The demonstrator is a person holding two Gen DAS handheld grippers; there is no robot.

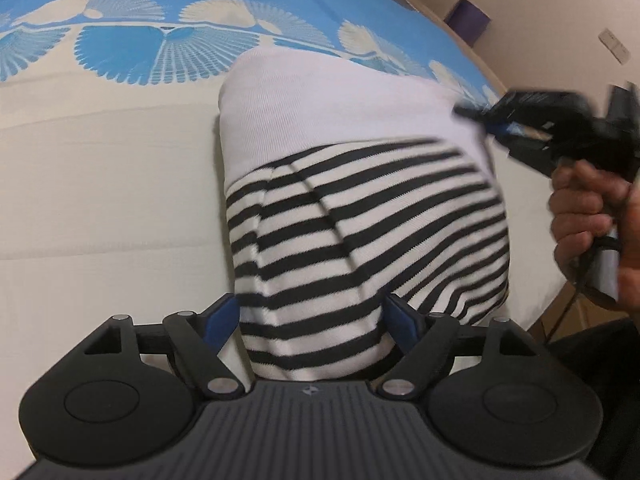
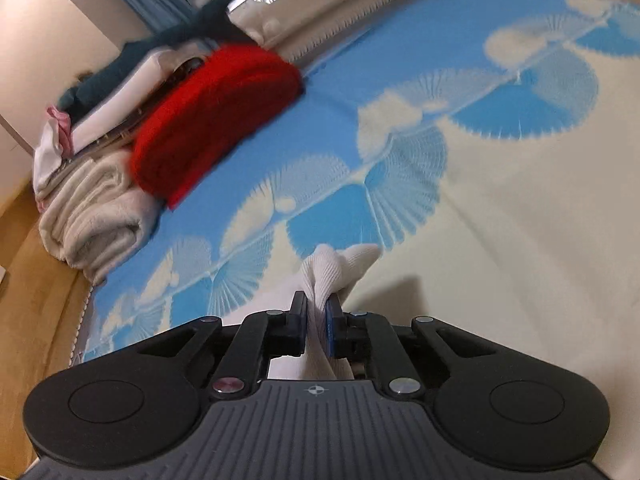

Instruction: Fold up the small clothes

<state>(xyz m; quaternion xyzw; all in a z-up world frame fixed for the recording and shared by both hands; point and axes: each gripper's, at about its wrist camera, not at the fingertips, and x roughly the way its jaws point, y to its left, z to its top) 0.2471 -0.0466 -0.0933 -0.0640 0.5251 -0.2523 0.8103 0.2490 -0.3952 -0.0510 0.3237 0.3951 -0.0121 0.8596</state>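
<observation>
We see the small garment (image 1: 360,200), white at its far half and black-and-white striped at its near half, lying partly folded on the bed (image 1: 100,180), whose cover is cream with a blue fan pattern. In the left wrist view it fills the middle, from about 12 o'clock down to 6 o'clock, where its striped end runs in between the jaws of the left gripper (image 1: 316,320).

Those jaws stand wide apart, one blue pad on each side of the striped cloth, and we cannot see either pad pressing on it. We judge that this hand is placed to take the near edge, so that both ends can be lifted together for the next fold.

The right gripper (image 2: 320,316) has its jaws together, clamped on a pinch of the white ribbed cloth, which bunches out ahead of the pads towards 12 o'clock in its own view. In the left view it sits at 3 o'clock, blurred, at the garment's right edge, with the person's hand (image 1: 588,216) on its handle. The pinch at the edge likely gives a firm hold on thin knit.

At 10 o'clock in the right view a stack of folded things (image 2: 120,152) sits near the bed's edge, a red one (image 2: 216,116) on top; probably the finished pile.

We can read no brand, label or writing; only a small crosshair mark (image 2: 316,391) shows on each gripper body.
</observation>
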